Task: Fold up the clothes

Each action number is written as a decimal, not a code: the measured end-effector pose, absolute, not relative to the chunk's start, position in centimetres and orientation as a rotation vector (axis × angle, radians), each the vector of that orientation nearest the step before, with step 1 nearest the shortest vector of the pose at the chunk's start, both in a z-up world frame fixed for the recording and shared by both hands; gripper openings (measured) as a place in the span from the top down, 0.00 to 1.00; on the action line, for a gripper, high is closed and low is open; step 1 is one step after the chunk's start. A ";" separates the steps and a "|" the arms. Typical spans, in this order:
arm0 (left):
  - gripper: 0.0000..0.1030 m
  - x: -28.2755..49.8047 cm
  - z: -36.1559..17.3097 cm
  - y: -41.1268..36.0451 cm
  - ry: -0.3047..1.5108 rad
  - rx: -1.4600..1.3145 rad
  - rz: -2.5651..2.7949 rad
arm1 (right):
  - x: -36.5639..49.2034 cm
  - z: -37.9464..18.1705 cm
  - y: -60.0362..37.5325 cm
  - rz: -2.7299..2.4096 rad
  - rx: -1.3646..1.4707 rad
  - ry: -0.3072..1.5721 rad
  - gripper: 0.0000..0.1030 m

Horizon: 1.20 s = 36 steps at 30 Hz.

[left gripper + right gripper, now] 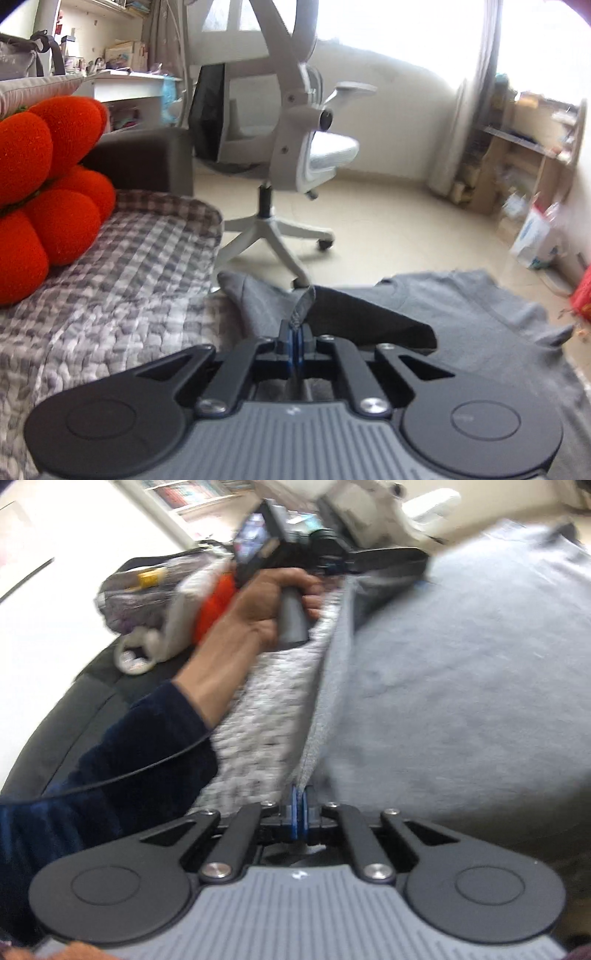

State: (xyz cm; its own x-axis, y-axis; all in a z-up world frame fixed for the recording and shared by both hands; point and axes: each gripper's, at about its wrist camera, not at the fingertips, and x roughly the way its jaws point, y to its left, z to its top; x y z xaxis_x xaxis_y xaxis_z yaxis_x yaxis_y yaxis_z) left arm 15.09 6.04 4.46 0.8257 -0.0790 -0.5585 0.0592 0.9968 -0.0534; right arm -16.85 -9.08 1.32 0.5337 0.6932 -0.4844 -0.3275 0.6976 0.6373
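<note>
A grey T-shirt (461,314) lies spread over the edge of a bed with a grey checked quilt (122,266). My left gripper (296,332) is shut on a pinched fold of the shirt's edge, which sticks up between the blue pads. In the right wrist view the same grey T-shirt (461,672) fills the right side. My right gripper (300,797) is shut on its long left edge, the cloth rising from the pads. Farther along that edge a person's hand (258,602) in a dark blue sleeve holds the left gripper's handle.
A red tomato-shaped plush cushion (44,184) sits on the quilt at the left. A white office chair (295,147) stands on the pale floor beyond the bed. Shelves and bags (532,221) line the right wall. A thin black cable (147,764) runs across the sleeve.
</note>
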 end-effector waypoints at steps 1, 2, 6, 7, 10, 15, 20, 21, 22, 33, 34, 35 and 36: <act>0.98 15.2 4.0 5.8 0.603 -0.036 -0.072 | -16.5 0.7 -9.5 0.618 0.527 0.824 0.95; 0.98 15.3 3.6 5.5 0.611 -0.037 -0.071 | -16.3 0.1 -10.1 0.599 0.541 0.852 0.95; 0.98 15.3 2.6 4.9 0.625 -0.064 -0.080 | -16.7 -0.7 -11.4 0.588 0.594 0.878 0.95; 0.97 15.3 2.4 4.8 0.627 -0.057 -0.087 | -16.8 -0.7 -11.4 0.588 0.588 0.877 0.95; 0.96 15.3 2.0 4.8 0.657 -0.065 -0.109 | -16.7 -0.7 -10.9 0.598 0.574 0.892 0.95; 0.54 14.3 2.9 6.2 0.682 -0.110 -0.188 | -16.2 -0.7 -11.0 0.605 0.544 0.921 0.90; 0.53 12.2 5.0 9.2 0.620 -0.154 -0.271 | -14.3 1.3 -13.6 0.617 0.559 0.886 0.86; 0.53 12.0 5.2 9.9 0.613 -0.177 -0.271 | -13.5 2.2 -14.4 0.615 0.556 0.858 0.85; 0.53 11.8 5.3 10.8 0.610 -0.211 -0.266 | -12.5 3.0 -15.1 0.615 0.555 0.834 0.85; 0.68 12.7 1.0 15.0 0.765 -0.458 -0.055 | 12.2 6.3 -14.6 0.466 0.428 0.808 0.54; 0.69 12.9 0.9 15.1 0.760 -0.437 -0.034 | 14.0 5.9 -14.1 0.458 0.407 0.818 0.54; 0.70 13.0 0.7 15.4 0.754 -0.434 -0.027 | 15.6 5.4 -13.5 0.452 0.402 0.835 0.54; 0.70 13.1 0.6 15.6 0.748 -0.454 -0.041 | 17.0 4.9 -13.0 0.444 0.391 0.849 0.54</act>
State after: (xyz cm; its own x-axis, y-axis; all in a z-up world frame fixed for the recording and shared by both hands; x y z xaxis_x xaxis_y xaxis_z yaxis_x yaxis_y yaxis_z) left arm 13.12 15.61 0.65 0.7366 -0.1958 -0.6473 -0.1230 0.9024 -0.4129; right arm 16.98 -13.01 4.94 0.5804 0.5206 -0.6263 -0.2172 0.8401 0.4970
